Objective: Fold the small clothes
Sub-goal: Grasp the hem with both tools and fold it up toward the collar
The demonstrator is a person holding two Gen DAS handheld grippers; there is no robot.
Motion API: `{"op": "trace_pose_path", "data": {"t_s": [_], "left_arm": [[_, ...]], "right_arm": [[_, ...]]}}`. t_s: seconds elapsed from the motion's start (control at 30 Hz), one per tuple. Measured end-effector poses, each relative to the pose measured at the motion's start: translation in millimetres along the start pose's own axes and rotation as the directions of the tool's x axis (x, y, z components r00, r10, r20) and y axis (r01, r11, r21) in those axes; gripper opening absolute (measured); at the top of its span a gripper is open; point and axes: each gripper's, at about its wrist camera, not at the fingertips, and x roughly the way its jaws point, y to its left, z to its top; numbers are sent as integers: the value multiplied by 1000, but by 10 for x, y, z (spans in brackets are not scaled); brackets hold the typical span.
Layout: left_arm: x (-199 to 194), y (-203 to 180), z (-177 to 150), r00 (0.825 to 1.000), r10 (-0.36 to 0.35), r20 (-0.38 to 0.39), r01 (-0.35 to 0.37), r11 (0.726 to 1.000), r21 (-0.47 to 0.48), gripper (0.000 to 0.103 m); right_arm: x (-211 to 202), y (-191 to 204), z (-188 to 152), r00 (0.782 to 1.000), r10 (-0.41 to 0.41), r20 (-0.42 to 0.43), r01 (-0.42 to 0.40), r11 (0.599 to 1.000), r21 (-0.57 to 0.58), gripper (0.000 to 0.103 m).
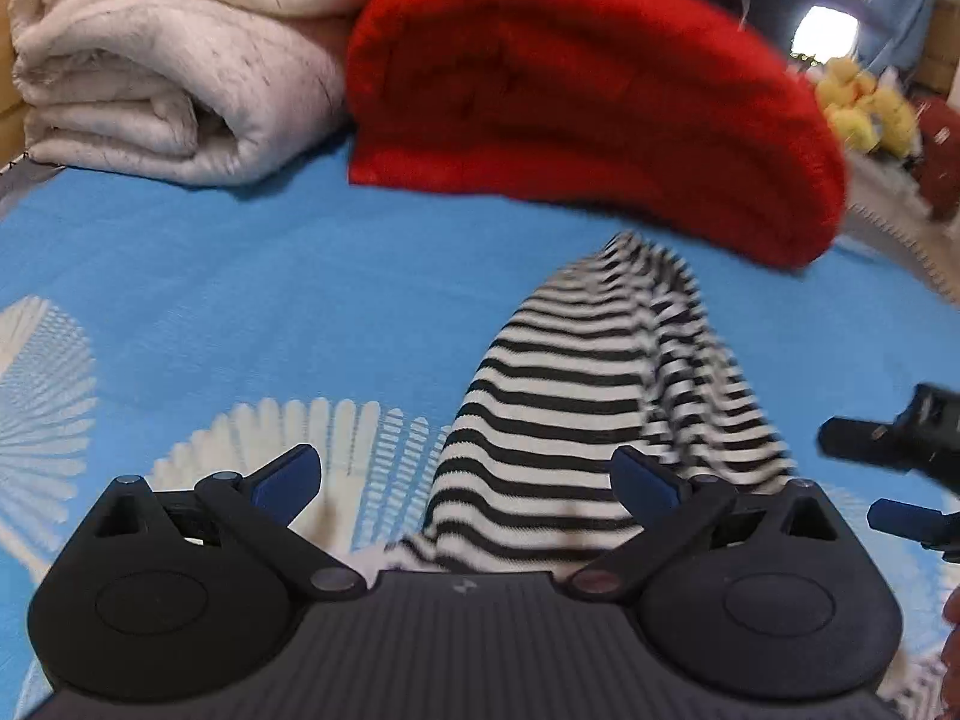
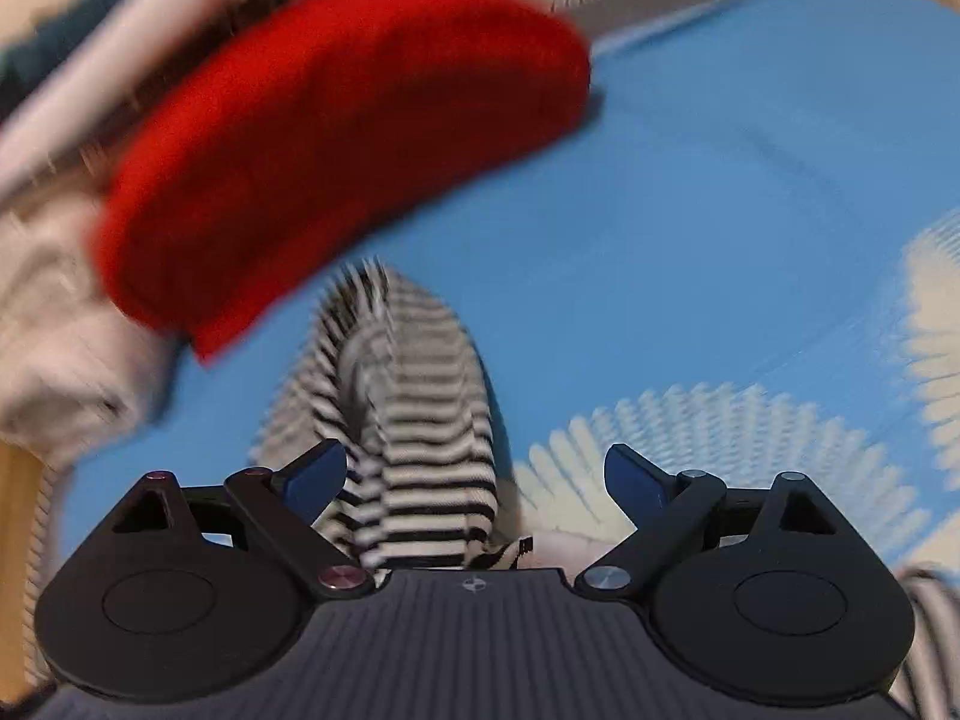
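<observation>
A black-and-white striped garment lies bunched lengthwise on the blue bedspread, running away from me. My left gripper is open, its jaws wide apart over the garment's near end, holding nothing. My right gripper is also open over the striped garment and empty. The right gripper's black body and blue fingertip show at the right edge of the left wrist view. The right wrist view is motion-blurred.
A folded red blanket lies just beyond the garment; it also shows in the right wrist view. A folded cream blanket sits to its left. Yellow soft toys are at the far right. The bedspread has white fan patterns.
</observation>
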Motion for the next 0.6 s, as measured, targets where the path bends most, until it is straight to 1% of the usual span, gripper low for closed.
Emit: {"op": "trace_pose_path", "data": {"t_s": [0.07, 0.1, 0.13, 0.17, 0.2, 0.23, 0.27, 0.3, 0.33, 0.37, 0.4, 0.43, 0.47, 0.5, 0.53, 0.57, 0.6], "left_arm": [[213, -40, -35, 1000, 13, -21, -13, 1000, 16, 101], [277, -48, -53, 1000, 5, -19, -5, 1000, 7, 75], [314, -42, -74, 999, -51, -16, 51, 999, 6, 43], [319, -48, -60, 995, -86, -47, 87, 996, 14, 6], [261, -26, -74, 994, -102, -43, 102, 995, -3, 1], [116, -9, -98, 991, -133, 4, 133, 991, 13, 1], [-94, 10, -145, 983, -176, 49, 173, 983, 62, 1], [-313, 48, -220, 974, -214, 79, 205, 973, 109, 1], [-566, 109, -330, 963, -254, 89, 237, 958, 164, 1], [-800, 183, -473, 956, -281, 83, 258, 942, 214, 1], [-1012, 256, -650, 952, -297, 69, 269, 925, 268, 1], [-1231, 352, -900, 954, -298, 37, 271, 906, 325, 2], [-1352, 418, -1122, 954, -301, -13, 284, 885, 370, 8], [-1469, 500, -1351, 954, -292, -69, 294, 863, 411, 24], [-1567, 571, -1546, 957, -269, -113, 291, 846, 447, 37], [-1664, 647, -1673, 960, -252, -118, 278, 842, 462, 64], [-1745, 717, -1722, 965, -248, -88, 260, 850, 457, 84]], "right_arm": [[314, 64, -50, 1000, -15, -17, 15, 999, -39, 93], [453, 91, -77, 1000, -21, -19, 20, 998, -52, 93], [542, 111, -112, 1000, -30, -6, 30, 998, -59, 86], [609, 147, -157, 1000, -24, 13, 25, 997, -75, 47], [661, 197, -189, 1000, -3, 10, 5, 991, -136, 7], [677, 275, -194, 1000, 4, -7, -5, 975, -221, 1], [601, 329, -229, 1000, 23, 21, -16, 961, -278, 1], [417, 357, -266, 994, 62, 87, -31, 948, -317, 1], [196, 348, -301, 985, 118, 129, -66, 933, -353, 1], [-69, 304, -358, 972, 180, 153, -106, 912, -397, 1], [-411, 206, -464, 954, 253, 160, -158, 880, -447, 1], [-660, 114, -573, 944, 295, 148, -190, 852, -487, 1], [-978, -48, -766, 936, 328, 127, -213, 816, -537, 1], [-1192, -196, -934, 935, 343, 91, -233, 788, -571, 1], [-1372, -373, -1120, 938, 345, 22, -264, 756, -598, 4], [-1460, -529, -1297, 949, 307, -75, -287, 736, -613, 18], [-1510, -676, -1442, 961, 223, -160, -274, 742, -611, 29]]}}
